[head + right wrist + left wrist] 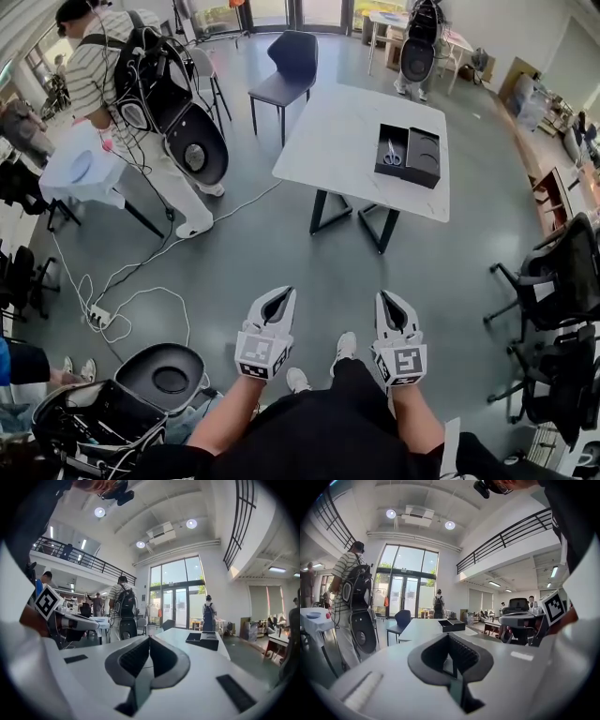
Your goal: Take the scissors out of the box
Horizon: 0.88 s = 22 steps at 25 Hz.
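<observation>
The scissors (392, 154) lie in the left compartment of an open black box (424, 156) on a white table (337, 141), far ahead of me. Both grippers hang low over the grey floor, close to my legs and well short of the table. My left gripper (284, 293) is shut with nothing in it, and so is my right gripper (385, 297). In the left gripper view the closed jaw tips (449, 635) point toward the black box (451, 625) in the distance. From the right gripper view the box (203, 640) shows right of the closed tips (149, 638).
A dark chair (286, 66) stands behind the table. A person in a striped shirt (103, 66) with a backpack is by a small white table (80, 169) at left. Cables (122, 295) trail over the floor. Office chairs (553, 281) crowd the right; a black case (122, 408) lies near left.
</observation>
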Motion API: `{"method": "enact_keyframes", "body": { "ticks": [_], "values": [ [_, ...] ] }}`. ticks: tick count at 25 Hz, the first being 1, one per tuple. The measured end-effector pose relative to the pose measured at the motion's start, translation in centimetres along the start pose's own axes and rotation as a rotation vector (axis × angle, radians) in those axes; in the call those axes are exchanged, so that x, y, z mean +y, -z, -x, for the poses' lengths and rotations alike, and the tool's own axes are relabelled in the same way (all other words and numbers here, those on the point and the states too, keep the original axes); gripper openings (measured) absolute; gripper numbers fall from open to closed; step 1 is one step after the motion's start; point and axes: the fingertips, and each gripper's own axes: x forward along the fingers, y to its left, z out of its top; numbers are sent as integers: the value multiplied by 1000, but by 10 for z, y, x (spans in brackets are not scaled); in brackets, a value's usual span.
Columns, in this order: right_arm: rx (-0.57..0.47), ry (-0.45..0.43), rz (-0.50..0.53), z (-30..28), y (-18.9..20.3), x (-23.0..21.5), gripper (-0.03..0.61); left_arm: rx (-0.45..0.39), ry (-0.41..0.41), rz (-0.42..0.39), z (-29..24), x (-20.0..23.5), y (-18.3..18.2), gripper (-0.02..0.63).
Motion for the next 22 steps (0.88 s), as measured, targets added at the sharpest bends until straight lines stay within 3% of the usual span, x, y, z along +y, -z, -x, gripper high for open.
{"method": "enact_keyframes", "body": {
  "ticks": [11, 22],
  "values": [
    [-5, -68, -68, -70, -2, -60, 11, 24, -22, -5, -92, 17, -19, 9],
    [-42, -84, -132, -91, 0, -131, 10, 49, -35, -18, -166, -17, -29, 9]
  ]
}}
